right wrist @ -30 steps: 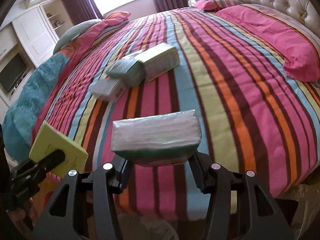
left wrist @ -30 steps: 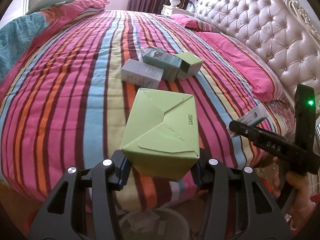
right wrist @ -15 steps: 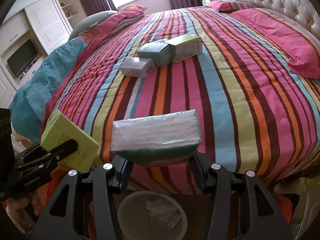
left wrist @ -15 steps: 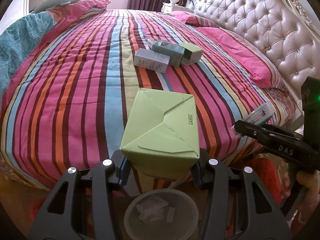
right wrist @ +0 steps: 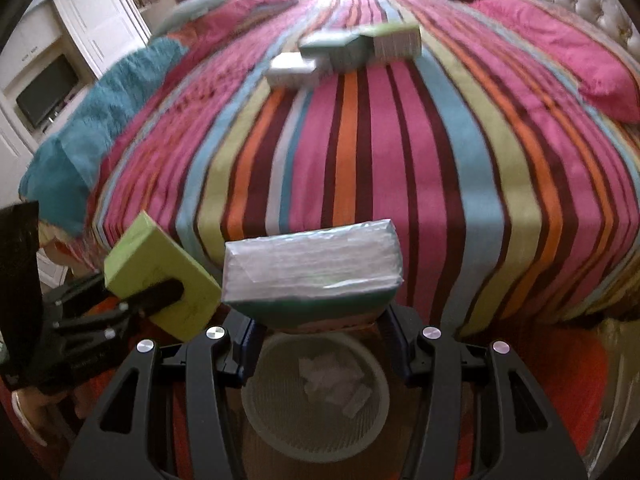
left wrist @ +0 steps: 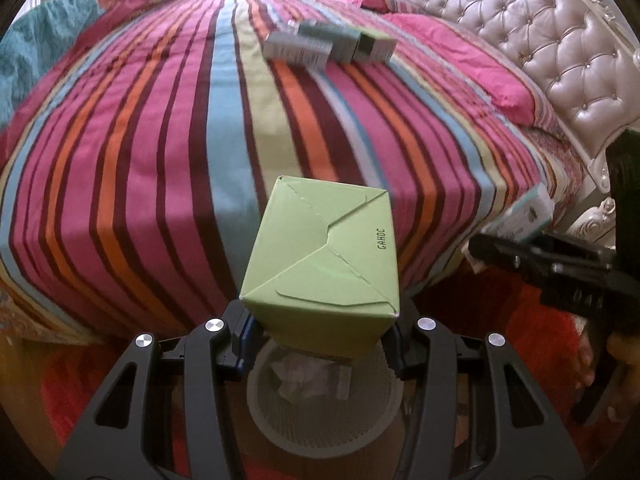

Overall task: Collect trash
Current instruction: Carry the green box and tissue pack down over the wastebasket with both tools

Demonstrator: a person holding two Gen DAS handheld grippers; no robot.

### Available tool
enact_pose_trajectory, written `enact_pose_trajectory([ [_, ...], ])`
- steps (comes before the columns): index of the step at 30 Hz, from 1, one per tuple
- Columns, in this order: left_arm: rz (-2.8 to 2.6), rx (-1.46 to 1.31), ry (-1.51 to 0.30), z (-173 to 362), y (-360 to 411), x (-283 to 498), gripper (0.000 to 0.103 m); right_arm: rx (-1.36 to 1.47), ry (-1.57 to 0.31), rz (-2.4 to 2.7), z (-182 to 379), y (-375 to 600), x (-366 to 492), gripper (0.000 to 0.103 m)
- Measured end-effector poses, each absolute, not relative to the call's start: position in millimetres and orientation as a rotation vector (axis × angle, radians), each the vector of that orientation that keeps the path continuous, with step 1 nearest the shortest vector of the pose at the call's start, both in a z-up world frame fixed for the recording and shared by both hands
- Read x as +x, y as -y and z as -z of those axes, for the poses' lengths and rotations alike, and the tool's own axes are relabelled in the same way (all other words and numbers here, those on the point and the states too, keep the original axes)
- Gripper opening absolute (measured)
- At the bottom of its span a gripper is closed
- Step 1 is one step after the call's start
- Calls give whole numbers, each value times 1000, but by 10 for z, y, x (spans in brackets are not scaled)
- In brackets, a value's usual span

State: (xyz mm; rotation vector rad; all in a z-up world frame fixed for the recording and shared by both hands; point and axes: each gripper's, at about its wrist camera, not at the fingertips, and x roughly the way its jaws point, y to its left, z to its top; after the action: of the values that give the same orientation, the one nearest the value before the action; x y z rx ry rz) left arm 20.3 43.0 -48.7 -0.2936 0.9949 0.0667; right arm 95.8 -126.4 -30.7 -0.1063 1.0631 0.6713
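Bedroom, bed (left wrist: pixel 168 152) with a striped cover and a tufted headboard (left wrist: pixel 532 52) off to my right; red floor below the bed edge. My left hand-held gripper (left wrist: pixel 322 336) is clamped on a green box (left wrist: pixel 324 264), held in the air just off the bed edge and right above a white mesh bin (left wrist: pixel 320 420) that has some crumpled paper in it. My right hand-held gripper (right wrist: pixel 318 334) is clamped on a plastic-wrapped pack (right wrist: pixel 312 268), also over the same bin (right wrist: pixel 316 432), beside the green box (right wrist: pixel 160 276) in the other gripper (right wrist: pixel 132 304). Three more boxes (right wrist: pixel 344 54) sit bunched together, touching, far up the bed cover (left wrist: pixel 328 42). Pink pillow (right wrist: pixel 580 60) lies near the headboard, teal blanket (right wrist: pixel 96 124) on the far left
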Motion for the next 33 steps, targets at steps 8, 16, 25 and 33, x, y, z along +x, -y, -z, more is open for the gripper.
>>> enact_pose_trajectory([
  [8,-36,-345,-1092,797,-384,134,49,-111,-1207,-646,676,1356,868,49],
  [16,-7,-335,-1177,996,-282,170,49,-133,-1316,-626,867,1311,865,49],
  [25,-19,-383,-1258,1202,-336,197,49,-159,-1451,-642,1098,1183,863,49],
  [33,-18,-455,-1347,1426,-377,247,49,-124,-1602,-626,1410,1089,934,49],
])
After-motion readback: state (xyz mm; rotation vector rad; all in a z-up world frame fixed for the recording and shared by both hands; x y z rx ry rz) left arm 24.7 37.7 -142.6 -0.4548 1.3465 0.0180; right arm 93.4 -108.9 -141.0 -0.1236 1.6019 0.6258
